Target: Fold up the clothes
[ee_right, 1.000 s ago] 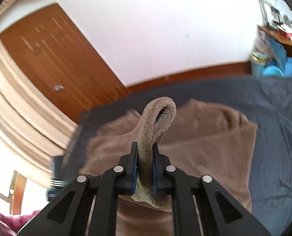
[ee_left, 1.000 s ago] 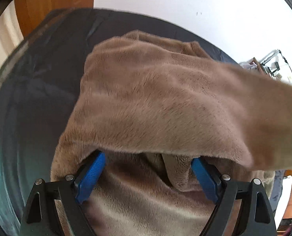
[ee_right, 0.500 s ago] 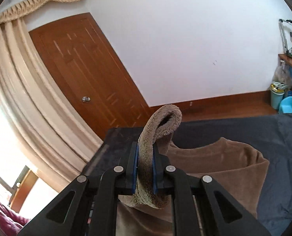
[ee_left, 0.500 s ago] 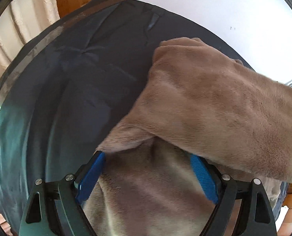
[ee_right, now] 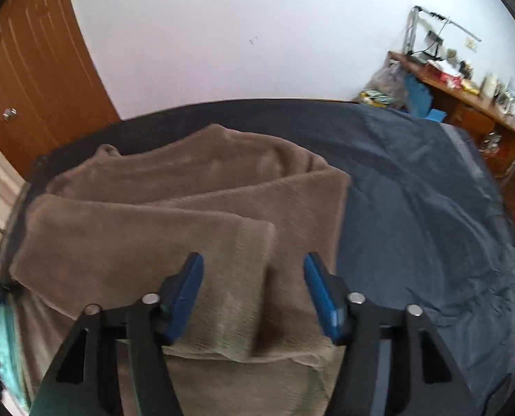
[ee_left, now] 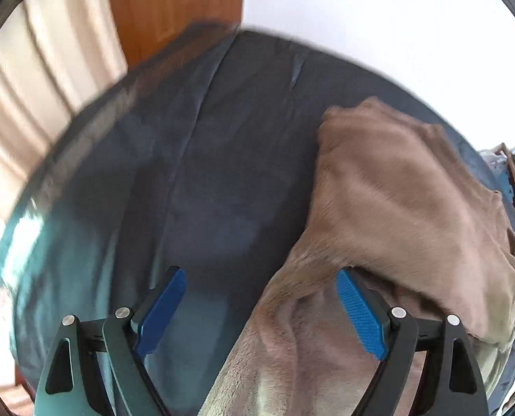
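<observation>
Dark blue bedsheet [ee_right: 430, 208] fills the scene, spread over a bed under a white wall [ee_right: 222, 34], and on it lies the brown fleece garment [ee_right: 188, 208]. From the right wrist view it sits on the left half of the sheet, folded into layers: a top flap ends in a straight edge near the camera, a second layer runs out to the right beneath it, and a rumpled far edge rises toward the wall. The right gripper [ee_right: 254, 291] hangs over the near part of that top flap, blue pads spread wide, nothing between them; whether the pads brush the fleece I cannot tell.

Over to the left wrist view: the garment [ee_left: 396, 208] bulks on the right, one fold lying over another. The left gripper [ee_left: 260, 308] is also spread apart, straddling the garment's left edge, its right pad against the fleece, its left pad over bare sheet [ee_left: 205, 173].

Around the bed: a wooden door [ee_right: 32, 86] far left, pale curtains [ee_left: 32, 104] beside it, and far right a cluttered wooden desk [ee_right: 465, 104] with a blue item leaning at its end. Nothing lies on the sheet right of the garment.
</observation>
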The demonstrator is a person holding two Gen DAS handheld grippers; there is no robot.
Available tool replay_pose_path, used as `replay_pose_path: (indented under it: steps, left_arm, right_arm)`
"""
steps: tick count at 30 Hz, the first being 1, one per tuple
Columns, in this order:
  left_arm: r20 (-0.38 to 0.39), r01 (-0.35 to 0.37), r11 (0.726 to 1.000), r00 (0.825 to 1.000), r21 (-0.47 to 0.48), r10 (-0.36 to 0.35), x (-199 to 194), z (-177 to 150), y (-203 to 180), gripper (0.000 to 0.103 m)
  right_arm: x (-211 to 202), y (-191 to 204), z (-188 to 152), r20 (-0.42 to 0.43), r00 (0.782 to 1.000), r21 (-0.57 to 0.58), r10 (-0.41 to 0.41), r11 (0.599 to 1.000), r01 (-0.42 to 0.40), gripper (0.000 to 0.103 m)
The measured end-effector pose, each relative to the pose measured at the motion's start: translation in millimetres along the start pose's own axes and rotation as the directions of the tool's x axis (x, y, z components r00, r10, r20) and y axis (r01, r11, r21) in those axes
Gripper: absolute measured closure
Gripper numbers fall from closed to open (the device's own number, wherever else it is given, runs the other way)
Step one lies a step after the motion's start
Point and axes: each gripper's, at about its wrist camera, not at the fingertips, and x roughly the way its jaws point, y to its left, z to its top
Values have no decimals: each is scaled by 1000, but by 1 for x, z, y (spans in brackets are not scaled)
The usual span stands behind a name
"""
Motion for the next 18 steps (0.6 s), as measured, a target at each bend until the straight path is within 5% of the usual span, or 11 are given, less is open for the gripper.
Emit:
replay_pose_path:
  steps: [4,8,10,14,18]
  left_arm:
    - [92,68,990,992,125,-80,-22,11,-25,13]
    - [79,210,937,967,279,-240,-20,16,-76,13]
    - [39,238,917,964,320,-264,-8,18,-96,13]
    - [-65,165,920,986,356,-151,37,16,-121,13]
    - [-100,176,911,984,373,-149,57,14,-117,12]
  right_arm:
    - [-6,18,0,40,998,-59,55,997,-53,37]
    - [12,55,-5,-16,988,-158,155,975,-156,37]
    - [28,67,-13,-66,985,-188,160,967,-170,37]
    - [60,66,-22,-144,981,-174,132,972,-156,38]
    - [69,62,-22,-150,977,-167,153,970,-177,37]
